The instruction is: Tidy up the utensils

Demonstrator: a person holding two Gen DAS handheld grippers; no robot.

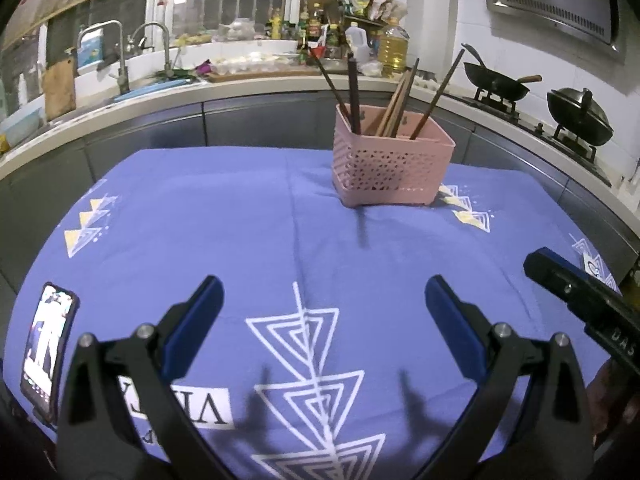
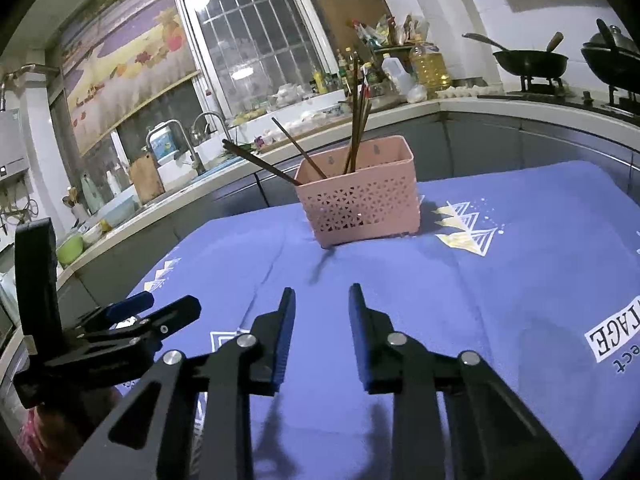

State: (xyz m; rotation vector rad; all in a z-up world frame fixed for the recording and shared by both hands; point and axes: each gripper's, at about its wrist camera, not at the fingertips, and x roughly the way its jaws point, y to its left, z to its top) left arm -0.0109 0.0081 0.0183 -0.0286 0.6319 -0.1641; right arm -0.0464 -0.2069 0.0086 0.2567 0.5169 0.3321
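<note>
Pink basket [image 1: 394,164] stands upright on the blue cloth [image 1: 240,220] of the worktop, far side from both grippers – chopsticks [image 1: 394,106] already stand inside it, leaning out in several directions over the rim. No loose utensil shows on the cloth near the basket, so the task looks nearly or fully done, judging by this alone.

Left gripper [image 1: 324,316] hovers on the near side of the basket, well apart from it, jaws wide and empty. Right gripper [image 2: 322,312] is also on the near side of the basket, jaws narrower with a clear gap, nothing between them.

Risks from here:
- basket is light perforated plastic with tall leaning sticks – a gripper brushing a stick top could tip the whole basket or flick sticks out
- the two low-leaning dark sticks [image 2: 260,162] on the basket's left side hang furthest out, easiest to snag on an approach
- cloth is loose and creased in front of the basket – dragging a jaw on it could pull the basket along
- phone [image 1: 50,346] lies far left of the basket at the cloth edge, close by the left gripper – a careless swing could knock it off
</note>
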